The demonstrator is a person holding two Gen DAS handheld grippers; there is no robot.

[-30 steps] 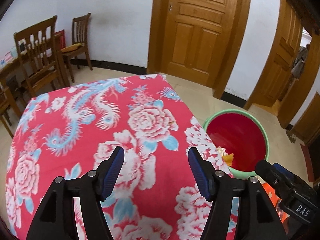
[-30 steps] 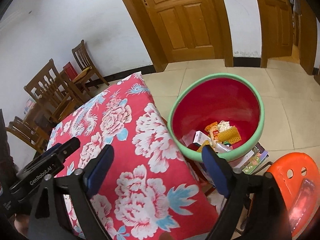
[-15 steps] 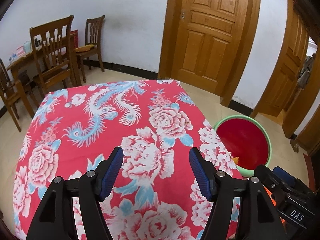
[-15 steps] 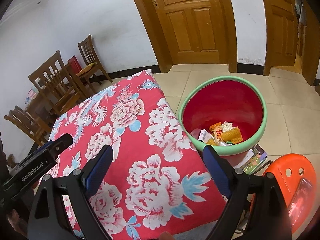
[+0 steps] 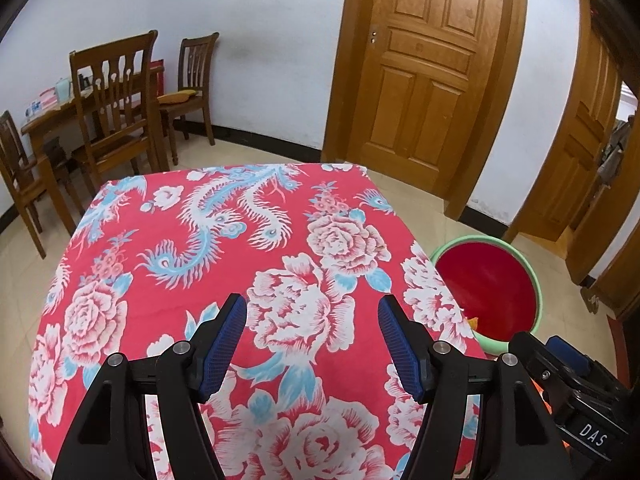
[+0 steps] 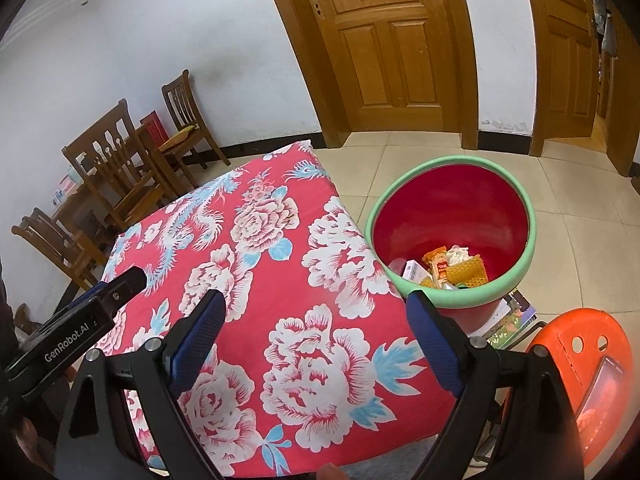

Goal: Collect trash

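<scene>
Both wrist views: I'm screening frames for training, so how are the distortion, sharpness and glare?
Left wrist view: sharp, even light, door frame bowed by the fisheye, corners black. Right wrist view: equally sharp; the bin is clear, the orange stool glows slightly at the edge.

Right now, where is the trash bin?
In the right wrist view, the red bin with a green rim stands on the floor right of the flowered table, beside an orange stool.

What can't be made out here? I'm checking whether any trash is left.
- Bin contents, left wrist view: hidden by the tablecloth edge.
- Bin bottom, right wrist view: near rim covers it.
- Floor under the table: cloth hides it.
- Orange stool: cut off by frame edge.
</scene>
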